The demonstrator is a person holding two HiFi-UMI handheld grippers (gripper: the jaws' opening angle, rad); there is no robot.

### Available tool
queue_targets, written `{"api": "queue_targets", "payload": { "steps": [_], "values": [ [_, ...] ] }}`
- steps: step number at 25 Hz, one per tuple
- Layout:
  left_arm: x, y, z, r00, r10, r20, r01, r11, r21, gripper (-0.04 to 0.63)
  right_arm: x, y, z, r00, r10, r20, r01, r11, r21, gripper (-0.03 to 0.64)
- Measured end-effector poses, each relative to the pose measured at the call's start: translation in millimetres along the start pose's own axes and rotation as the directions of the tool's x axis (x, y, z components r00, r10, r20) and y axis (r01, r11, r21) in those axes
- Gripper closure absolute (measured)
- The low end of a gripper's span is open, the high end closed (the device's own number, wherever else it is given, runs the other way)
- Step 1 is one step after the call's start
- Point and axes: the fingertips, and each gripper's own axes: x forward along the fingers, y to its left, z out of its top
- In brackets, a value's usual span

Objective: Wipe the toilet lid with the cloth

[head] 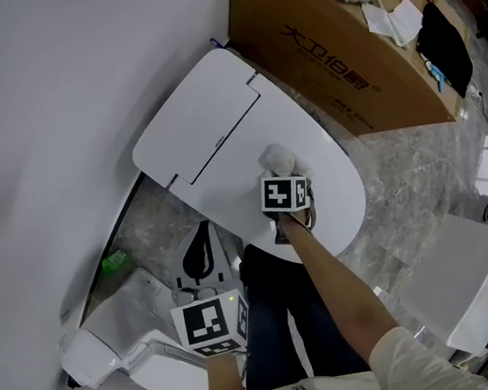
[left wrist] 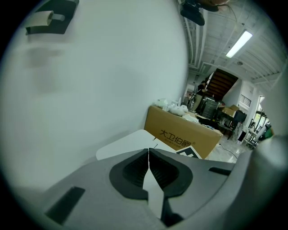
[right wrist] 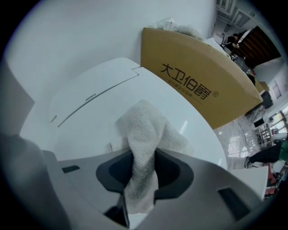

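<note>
The toilet lid (head: 226, 121) is a broad, hard, glossy white shell lying closed, likely slippery and fit for firm pressure, with a cardboard box (head: 341, 54) at its 2 o'clock. The cloth (right wrist: 143, 130), small, soft and light, rests bunched on the lid's middle and is probably best held by a gathered fold. The right gripper (right wrist: 143, 175) pinches just such a fold, while the left gripper (left wrist: 148, 157), at the lid's 7 o'clock, has its jaws pressed together on nothing.
</note>
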Motion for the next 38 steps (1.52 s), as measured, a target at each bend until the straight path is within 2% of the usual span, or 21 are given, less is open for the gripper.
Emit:
{"api": "queue_targets", "payload": {
  "steps": [8,17,21,27,33,38],
  "values": [
    [-3.2,22.4,-5.0,0.999,0.034,-0.008,-0.034,0.999,-0.019,0.586,1.3,31.1,28.7,0.999,0.023,0.036,-0.020,0.996,-0.083,0.509],
    [-6.1,43.5,-4.5,0.997,0.076,-0.002,-0.076,0.996,-0.034,0.586,0.7,76.3,53.9,0.993,0.090,0.071,-0.067,0.960,-0.273,0.509],
    [-9.7,52.3,-2.7,0.995,0.100,0.004,-0.100,0.994,-0.038,0.586,-0.7,90.0,57.1,0.991,0.110,0.076,-0.077,0.933,-0.351,0.509],
    [-19.8,63.5,-6.1,0.990,0.138,0.007,-0.138,0.989,-0.059,0.586,-4.2,117.8,56.9,0.985,0.157,0.072,-0.105,0.873,-0.476,0.509],
    [-30.1,69.9,-10.2,0.985,0.173,0.004,-0.172,0.982,-0.081,0.586,-10.6,146.8,50.1,0.975,0.215,0.051,-0.154,0.826,-0.542,0.509],
    [-38.1,75.0,-13.1,0.981,0.196,0.009,-0.194,0.977,-0.092,0.586,-17.2,167.5,38.0,0.967,0.250,0.041,-0.183,0.800,-0.571,0.509]
  ]
}}
